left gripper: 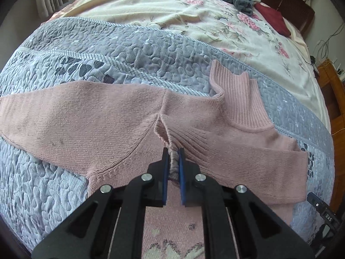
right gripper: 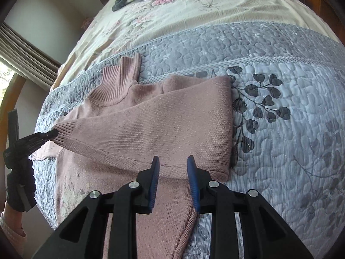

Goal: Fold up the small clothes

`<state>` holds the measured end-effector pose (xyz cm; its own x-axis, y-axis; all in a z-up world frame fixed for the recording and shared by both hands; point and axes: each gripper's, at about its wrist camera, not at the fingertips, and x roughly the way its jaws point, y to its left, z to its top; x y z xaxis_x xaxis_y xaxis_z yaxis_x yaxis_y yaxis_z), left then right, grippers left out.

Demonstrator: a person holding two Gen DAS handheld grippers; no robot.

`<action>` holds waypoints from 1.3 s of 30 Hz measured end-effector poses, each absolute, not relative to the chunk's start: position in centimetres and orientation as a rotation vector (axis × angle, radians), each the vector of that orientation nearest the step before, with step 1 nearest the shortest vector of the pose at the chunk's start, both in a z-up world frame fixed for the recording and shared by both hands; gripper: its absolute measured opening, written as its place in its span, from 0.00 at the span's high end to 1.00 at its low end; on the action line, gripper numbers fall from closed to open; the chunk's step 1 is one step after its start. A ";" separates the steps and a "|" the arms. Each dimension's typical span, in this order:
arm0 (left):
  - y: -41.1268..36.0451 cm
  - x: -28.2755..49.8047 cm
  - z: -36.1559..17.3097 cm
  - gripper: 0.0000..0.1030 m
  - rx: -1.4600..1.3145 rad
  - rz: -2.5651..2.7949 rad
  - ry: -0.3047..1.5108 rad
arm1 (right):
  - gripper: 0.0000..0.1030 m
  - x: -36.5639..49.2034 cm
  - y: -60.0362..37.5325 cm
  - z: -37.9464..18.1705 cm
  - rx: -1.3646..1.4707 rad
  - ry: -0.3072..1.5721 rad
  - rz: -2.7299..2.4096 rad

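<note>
Only "DAS" legible; left gripper [left gripper: 173, 151] pinches pink sweater [left gripper: 103, 116].

Pink knit sweater [left gripper: 120, 116] is lying flat across the middle of the left wrist frame, ribbed turtleneck collar [left gripper: 235, 99] pointing to the upper right. One sleeve [left gripper: 43, 112] is stretching to the left edge. A pinched ridge is rising at lower centre. In the right wrist view, the other sleeve [right gripper: 151, 127] is lying folded across the body, cuff at left.

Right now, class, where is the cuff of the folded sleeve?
In the right wrist view the ribbed cuff lies at the left, across the pink sweater, pinched by the left gripper.
</note>
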<state>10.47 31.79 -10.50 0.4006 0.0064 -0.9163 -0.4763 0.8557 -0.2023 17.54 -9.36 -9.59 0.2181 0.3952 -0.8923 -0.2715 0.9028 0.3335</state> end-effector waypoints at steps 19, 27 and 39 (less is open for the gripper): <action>31.4 10.1 -11.2 0.58 -0.402 0.233 1.131 | 0.67 16.6 -3.5 -10.2 0.060 1.303 0.471; 29.1 11.8 -17.3 0.58 -0.403 0.180 1.243 | 0.67 17.1 0.2 -14.4 0.062 1.378 0.430; 37.6 4.9 -12.7 0.53 -0.494 0.212 1.107 | 0.62 14.8 3.6 -10.8 0.007 1.337 0.440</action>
<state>4.87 37.62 -12.71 0.4414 -0.0786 -0.8939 -0.4028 0.8728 -0.2757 14.78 3.59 -10.81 0.1624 0.3121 -0.9361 -0.3043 0.9183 0.2534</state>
